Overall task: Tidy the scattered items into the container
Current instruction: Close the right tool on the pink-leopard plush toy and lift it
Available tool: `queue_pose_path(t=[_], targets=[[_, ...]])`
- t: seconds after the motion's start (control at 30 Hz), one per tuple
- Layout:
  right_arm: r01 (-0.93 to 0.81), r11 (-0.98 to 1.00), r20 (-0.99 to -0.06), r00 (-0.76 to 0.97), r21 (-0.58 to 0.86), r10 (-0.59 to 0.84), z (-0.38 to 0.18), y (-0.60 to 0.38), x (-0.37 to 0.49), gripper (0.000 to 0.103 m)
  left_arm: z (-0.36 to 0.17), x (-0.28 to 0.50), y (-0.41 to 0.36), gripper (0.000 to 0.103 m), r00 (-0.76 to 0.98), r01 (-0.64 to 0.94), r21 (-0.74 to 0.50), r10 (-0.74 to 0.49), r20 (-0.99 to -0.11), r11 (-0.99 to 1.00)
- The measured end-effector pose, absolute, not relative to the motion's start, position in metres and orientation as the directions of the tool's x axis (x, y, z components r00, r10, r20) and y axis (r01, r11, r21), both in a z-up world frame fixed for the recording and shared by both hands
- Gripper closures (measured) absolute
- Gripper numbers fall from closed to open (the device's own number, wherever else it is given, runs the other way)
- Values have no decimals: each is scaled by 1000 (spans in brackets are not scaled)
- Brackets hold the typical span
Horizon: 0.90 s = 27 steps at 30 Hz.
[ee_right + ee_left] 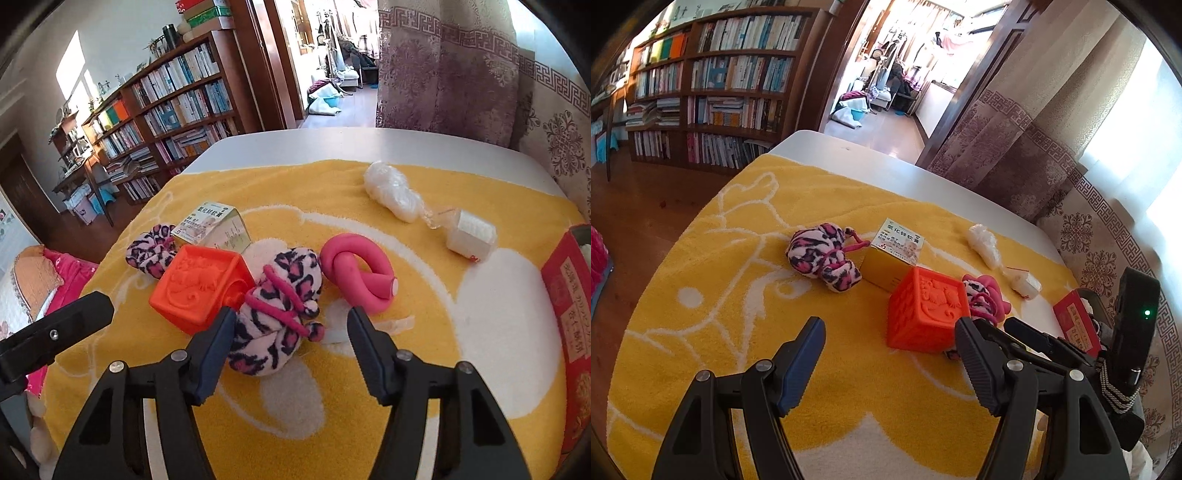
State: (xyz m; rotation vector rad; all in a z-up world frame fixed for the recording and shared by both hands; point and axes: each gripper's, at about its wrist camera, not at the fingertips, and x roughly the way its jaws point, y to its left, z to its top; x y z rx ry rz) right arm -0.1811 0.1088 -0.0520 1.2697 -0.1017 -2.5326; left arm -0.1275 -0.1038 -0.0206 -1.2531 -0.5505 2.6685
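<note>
Yellow towel on white surface (332, 144), items scattered.
Right hand-held gripper (291, 332) open around soft, light leopard-print bundle (273, 325); grip mid-body. Left hand-held gripper (890, 343) open, empty.

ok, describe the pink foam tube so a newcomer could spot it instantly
On the yellow towel, look just right of the orange cube and the leopard-print plush beside it. The pink tube lies there: smooth, plain pink, bent into a loop, unlike its patterned fuzzy neighbour.
</note>
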Motion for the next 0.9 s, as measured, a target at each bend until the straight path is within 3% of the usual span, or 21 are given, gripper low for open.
queue_pose_path(t=[0.17,0.27,0.43,0.47,0.5,0.7,0.83,0.9], targets=[[265,-945,-765,-564,191,-313,-55,102,-187,39,-25,-129,-103,29,-635,32,-380,274,-722,-925],[297,-927,-761,-539,229,-361,-55,103,-187,57,-27,-131,-102,29,-631,31,-377,275,-726,-926],[319,-932,-760,-558,174,-333,-49,105,-171,72,-32,-132,-100,29,-625,30,-365,268,-734,-931],[322,-933,-752,-572,161,-327,-45,108,-166,88,-32,-132,-99,29,-624,30,-364,267,-735,-931],[328,-932,-744,-583,153,-327,-41,112,-160,96,-33,-133,-99,29,-623,30,-363,267,-735,-931],[302,-937,-724,-606,174,-329,-27,143,-143,97,-34,-134,-88,29,-618,8,-338,261,-742,-941],[255,-910,-724,-551,328,-415,-34,163,-155,97,-36,-134,-81,29,-611,1,-315,249,-751,-949],[240,-888,-719,-523,391,-458,-37,167,-159,85,-36,-134,-81,29,-613,5,-312,243,-752,-950]])
